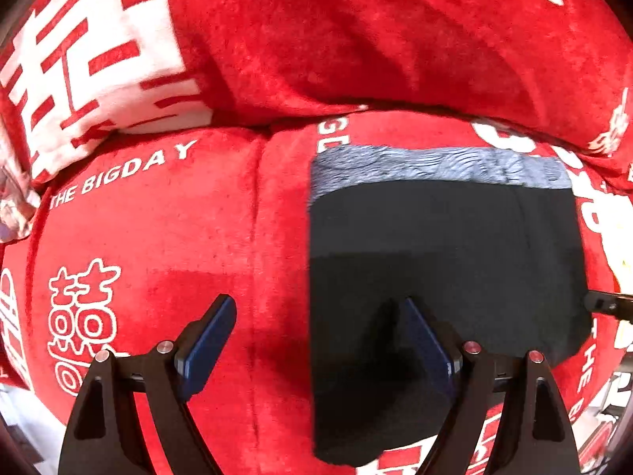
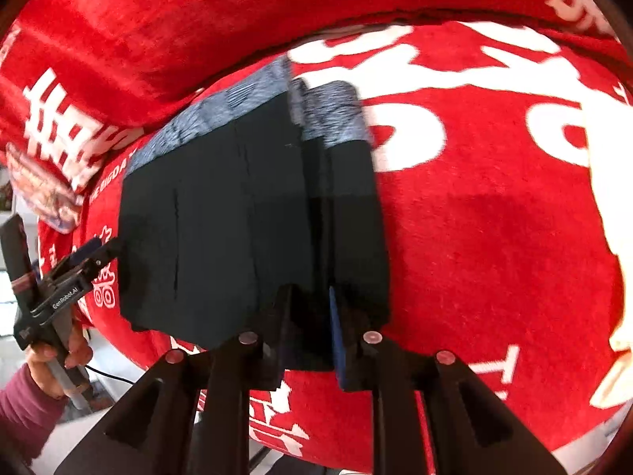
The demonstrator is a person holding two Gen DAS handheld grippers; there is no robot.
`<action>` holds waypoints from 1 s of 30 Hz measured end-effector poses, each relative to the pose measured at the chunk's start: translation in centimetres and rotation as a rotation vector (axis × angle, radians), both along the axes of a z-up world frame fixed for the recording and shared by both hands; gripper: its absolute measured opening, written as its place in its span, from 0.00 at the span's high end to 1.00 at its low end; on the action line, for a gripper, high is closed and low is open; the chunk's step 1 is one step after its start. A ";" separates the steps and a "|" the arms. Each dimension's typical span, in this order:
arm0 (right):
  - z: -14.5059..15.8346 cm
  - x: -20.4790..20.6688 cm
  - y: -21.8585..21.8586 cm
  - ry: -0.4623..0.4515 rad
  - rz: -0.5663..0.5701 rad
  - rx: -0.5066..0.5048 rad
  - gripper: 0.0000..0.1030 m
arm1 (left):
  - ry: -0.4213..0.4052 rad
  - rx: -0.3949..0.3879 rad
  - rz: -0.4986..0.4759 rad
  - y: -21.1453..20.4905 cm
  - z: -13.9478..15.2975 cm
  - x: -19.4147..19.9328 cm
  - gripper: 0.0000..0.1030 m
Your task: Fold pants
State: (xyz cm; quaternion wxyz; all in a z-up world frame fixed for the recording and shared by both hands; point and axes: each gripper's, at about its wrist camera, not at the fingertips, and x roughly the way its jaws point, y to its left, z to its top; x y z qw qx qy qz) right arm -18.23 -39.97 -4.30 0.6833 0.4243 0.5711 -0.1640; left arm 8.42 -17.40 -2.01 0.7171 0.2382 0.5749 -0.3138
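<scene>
Black pants (image 1: 443, 261) with a grey patterned waistband (image 1: 435, 166) lie on a red sofa seat. My left gripper (image 1: 316, 336) is open over the pants' left edge, its right finger above the black cloth. In the right wrist view the pants (image 2: 221, 213) have their right side lifted and folded upright. My right gripper (image 2: 310, 332) is shut on that raised black fold. The left gripper (image 2: 95, 253) shows at the pants' left edge, held by a hand. The right gripper's tip (image 1: 605, 304) shows at the pants' right edge.
The red sofa cover (image 1: 158, 237) bears white lettering and symbols. Red back cushions (image 1: 356, 39) rise behind the pants. A pale cushion (image 2: 617, 237) sits at the far right. A patterned object (image 1: 12, 198) lies at the sofa's left end.
</scene>
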 end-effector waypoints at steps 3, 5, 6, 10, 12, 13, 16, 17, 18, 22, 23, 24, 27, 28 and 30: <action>0.8 -0.8 -0.5 0.030 -0.039 -0.020 0.78 | 0.006 0.025 -0.021 0.2 -1.0 -0.3 0.16; 1.6 -1.3 -0.5 0.032 -0.049 -0.038 0.78 | -0.002 0.024 -0.030 0.1 -1.4 -0.8 0.16; 2.1 -1.7 -0.4 0.017 -0.058 -0.033 0.77 | 0.001 0.018 -0.028 0.2 -1.4 -1.1 0.16; 2.4 -3.3 1.3 -0.030 -0.138 0.030 0.58 | 0.013 0.010 -0.028 0.2 -1.5 -1.6 0.16; 1.6 -4.2 2.5 -0.071 -0.184 0.094 0.54 | 0.011 0.011 -0.034 0.0 -1.5 -1.7 0.16; 1.0 -4.4 3.0 -0.075 -0.201 0.129 0.54 | 0.010 0.011 -0.036 -0.1 -1.6 -1.7 0.16; -1.2 -4.4 3.8 -0.071 -0.260 0.187 0.69 | 0.013 0.011 -0.035 -0.1 -1.7 -1.6 0.16; -1.6 -4.3 3.8 -0.090 -0.280 0.203 0.90 | 0.015 0.011 -0.034 -0.1 -1.6 -1.7 0.16; -1.6 -4.1 3.7 -0.112 -0.295 0.213 0.90 | 0.013 0.013 -0.035 -0.1 -1.6 -1.7 0.16; -0.7 -3.9 3.4 -0.068 -0.282 0.113 0.93 | 0.000 0.022 -0.051 -0.2 -1.7 -2.1 0.16; -0.8 -4.1 3.2 -0.038 -0.285 0.098 0.93 | 0.001 0.025 -0.050 -0.3 -1.7 -2.1 0.16; -0.8 -4.4 2.9 0.013 -0.285 0.072 0.93 | 0.000 0.028 -0.048 -0.3 -1.7 -2.1 0.16; 0.0 -5.3 2.5 0.052 -0.283 0.058 0.90 | -0.002 0.035 -0.048 -0.3 -1.7 -2.1 0.16; 0.6 -5.5 2.4 0.039 -0.287 0.053 0.90 | -0.005 0.035 -0.049 -0.3 -1.7 -2.1 0.16; 1.8 -5.2 2.5 0.022 -0.272 0.021 0.81 | -0.007 0.036 -0.048 -0.4 -1.8 -2.2 0.16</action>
